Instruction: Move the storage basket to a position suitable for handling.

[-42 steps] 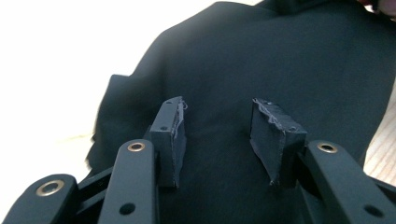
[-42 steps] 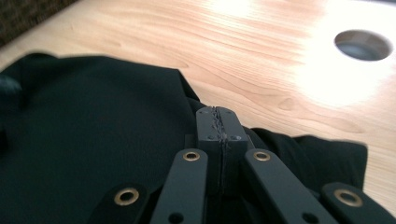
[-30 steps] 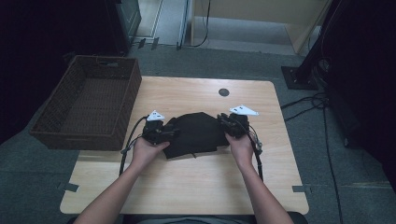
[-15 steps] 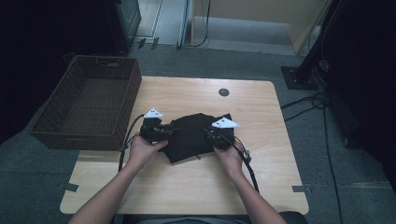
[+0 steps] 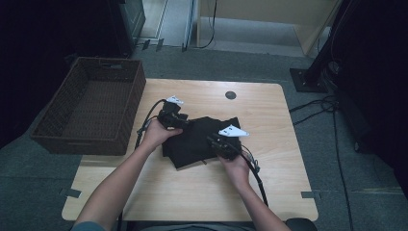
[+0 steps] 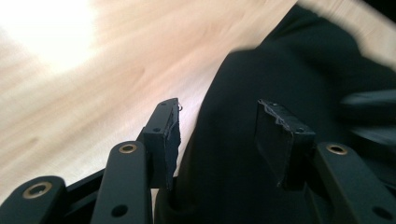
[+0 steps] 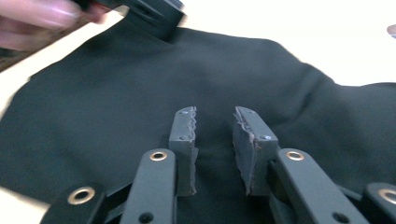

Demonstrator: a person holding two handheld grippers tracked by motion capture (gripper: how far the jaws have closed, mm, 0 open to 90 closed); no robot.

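A dim room with grey carpet surrounds a light wooden bench [image 5: 269, 192], and dark stands and cables sit on the floor to its right. A large brown wicker basket [image 5: 91, 108] stands at the bench's left edge, partly overhanging it. A black garment [image 5: 197, 142], folded into a rumpled pad, lies near the middle of the bench, well apart from the basket. A small dark round disc [image 5: 230, 95] is set in the bench top at the far side.

Both of the person's forearms come in from the near edge and angle inward toward the garment. The left hand [image 5: 155, 134] holds the left gripper [image 6: 217, 135] at the garment's far left edge, pointing right across the cloth; its fingers [image 6: 166, 135] stand spread, having just been opening, one over bare wood and the other over the cloth, with the cloth's edge between them and nothing pinched. The right hand [image 5: 235, 166] holds the right gripper [image 7: 214, 140] at the near right side, aimed low over the fabric toward the left hand. Its fingers [image 7: 184, 140] stand a little apart, also just opening, with only cloth beneath them and no fold clamped.
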